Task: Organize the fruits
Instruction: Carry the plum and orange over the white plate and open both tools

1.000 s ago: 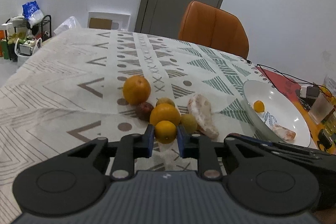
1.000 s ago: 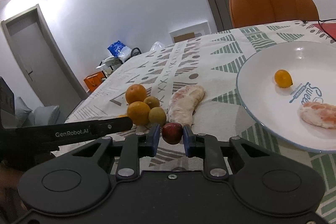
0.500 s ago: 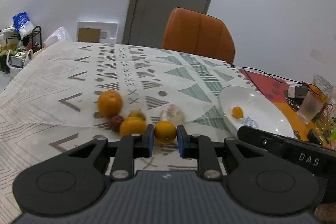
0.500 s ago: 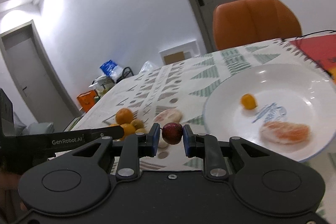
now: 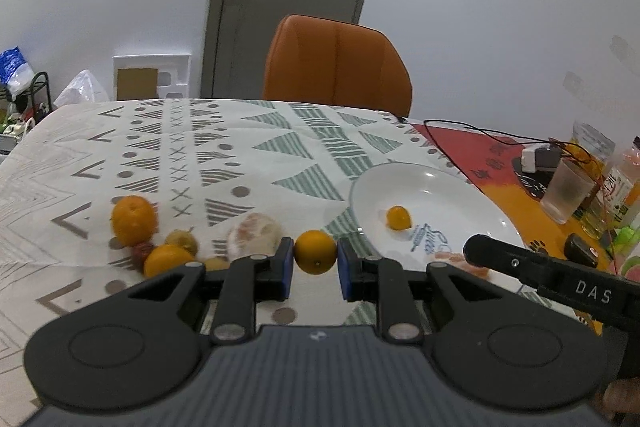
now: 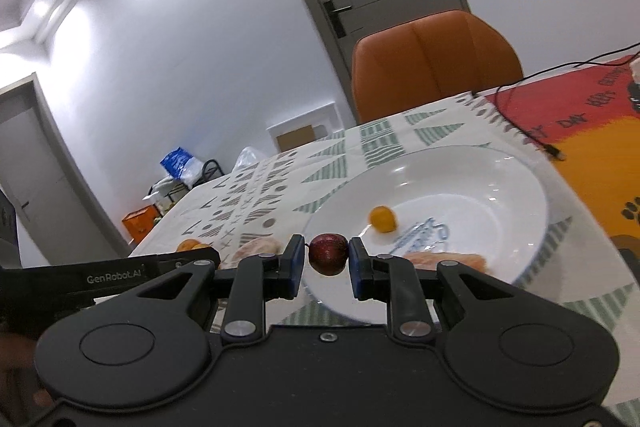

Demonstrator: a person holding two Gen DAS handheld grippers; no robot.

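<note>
Loose fruit: in the left wrist view, a large orange (image 5: 133,219), a second orange (image 5: 167,260), two small greenish fruits, a dark red one and a peeled citrus piece (image 5: 254,231) lie clustered on the patterned tablecloth (image 5: 256,163) at the lower left of the frame.
Left gripper (image 5: 315,264): jaws closed on a small orange fruit (image 5: 315,251), both blue pads pressing its sides, at the lower centre of the frame; the fruit hangs over the cloth just short of the plate's near rim.
Plate (image 5: 448,183): white, right of centre in the left wrist view; it holds a small orange fruit (image 5: 398,217) and a peeled segment (image 6: 444,261) near its front edge.
Right gripper (image 6: 328,260): jaws clamped on a dark red fruit (image 6: 328,253), lower centre of the right wrist view, lined up with the plate's near edge.
Step in hand: likely carrying both fruits to the plate.
Doing it well: bring each fruit clear over the rim, lower it into a bare patch of the plate, away from the two pieces there, and open only when it is close to the surface, since round fruit will roll. The two grippers are near each other, so set down one at a time.
</note>
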